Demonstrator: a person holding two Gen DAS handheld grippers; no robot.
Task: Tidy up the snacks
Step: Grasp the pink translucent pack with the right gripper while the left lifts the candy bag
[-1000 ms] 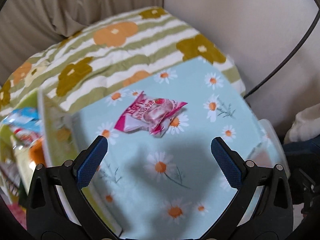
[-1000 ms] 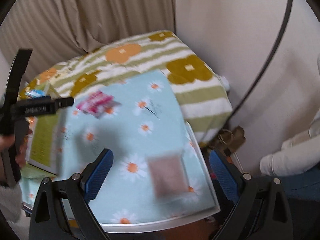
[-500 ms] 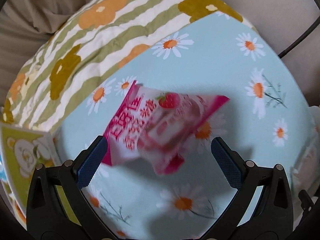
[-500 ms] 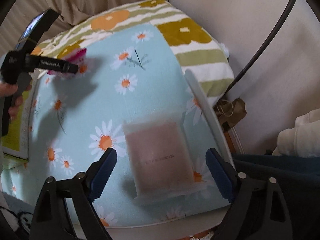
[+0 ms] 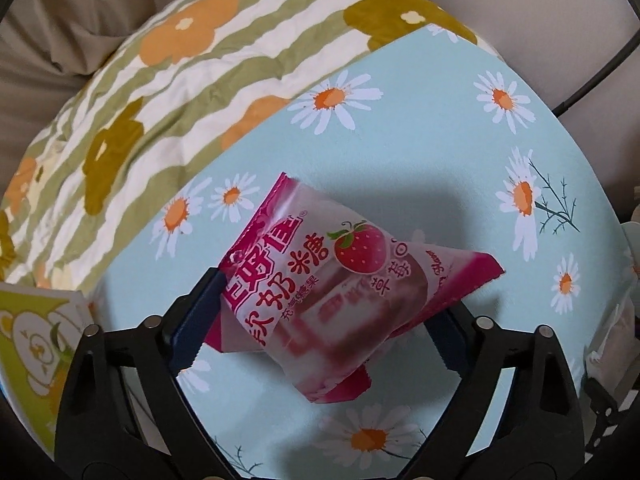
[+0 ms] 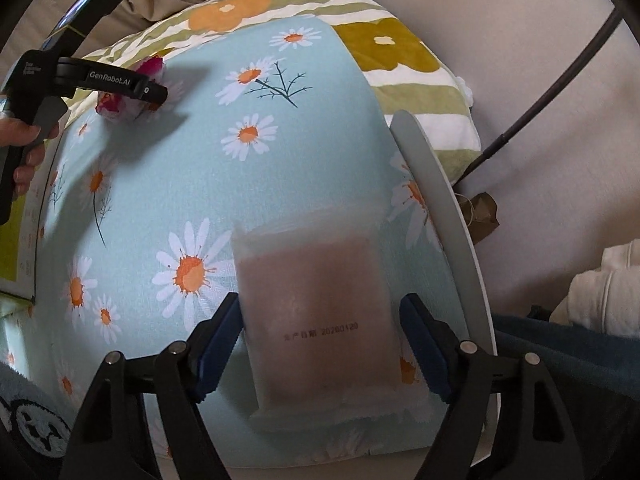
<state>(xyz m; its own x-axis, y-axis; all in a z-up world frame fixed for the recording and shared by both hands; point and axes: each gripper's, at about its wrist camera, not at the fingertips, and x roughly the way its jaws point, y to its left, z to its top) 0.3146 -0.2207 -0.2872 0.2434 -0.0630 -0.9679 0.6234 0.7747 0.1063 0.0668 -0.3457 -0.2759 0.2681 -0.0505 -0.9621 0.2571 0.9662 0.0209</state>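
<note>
- Snack box (image 5: 36, 320) with a green, bear-printed wall sits at the left edge of the left wrist view, just beside the daisy cloth (image 5: 420, 152); what it holds is out of sight here.
- White tray rim (image 6: 452, 232) runs along the right side of the daisy cloth in the right wrist view, near the brown packet (image 6: 316, 316).
- Left gripper (image 5: 320, 328) has its blue pads pressed against both sides of the pink strawberry packet (image 5: 320, 292), gripping it. Half a second ago the pads stood wide apart with the packet lying between them; now they have closed in on it, and the packet fills more of the view.
- Pink strawberry packet's long axis runs slantwise, from the upper left sealed end down toward the lower right, with another corner jutting out to the right. It sits low over the cloth; whether it touches the cloth I cannot tell.
- Right gripper (image 6: 320, 340) straddles the brown packet, with the left pad touching its edge and the right pad just beside the other edge; whether it truly clamps I cannot tell. It has come closer than half a second ago, when the jaws were spread well clear.
- Brown packet lies flat on the cloth, long axis pointing away from the camera, printed date line running across it.
</note>
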